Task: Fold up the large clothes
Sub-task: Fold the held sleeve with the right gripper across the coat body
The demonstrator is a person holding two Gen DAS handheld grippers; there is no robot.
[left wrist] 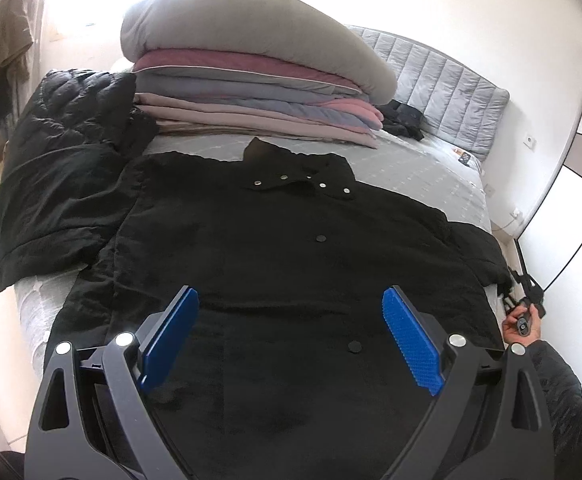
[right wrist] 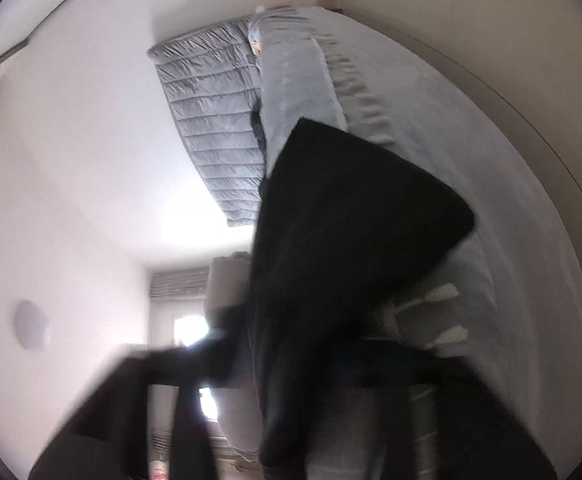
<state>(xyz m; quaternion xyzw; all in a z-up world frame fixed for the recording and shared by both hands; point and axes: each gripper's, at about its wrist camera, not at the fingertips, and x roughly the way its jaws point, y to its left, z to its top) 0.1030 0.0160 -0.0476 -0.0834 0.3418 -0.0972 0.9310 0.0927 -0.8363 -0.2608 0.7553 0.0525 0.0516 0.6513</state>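
Note:
A large black coat lies spread flat, front up, on the grey bed, collar at the far end. My left gripper is open with blue pads, hovering over the coat's lower middle and holding nothing. My right gripper shows at the bed's right edge by the coat's right sleeve. In the blurred, tilted right wrist view, the black sleeve hangs over the dark gripper fingers; whether they clamp it is unclear.
A stack of folded blankets topped by a grey duvet sits at the bed's head. Other black garments lie at the left. A quilted headboard and a wardrobe stand at the right.

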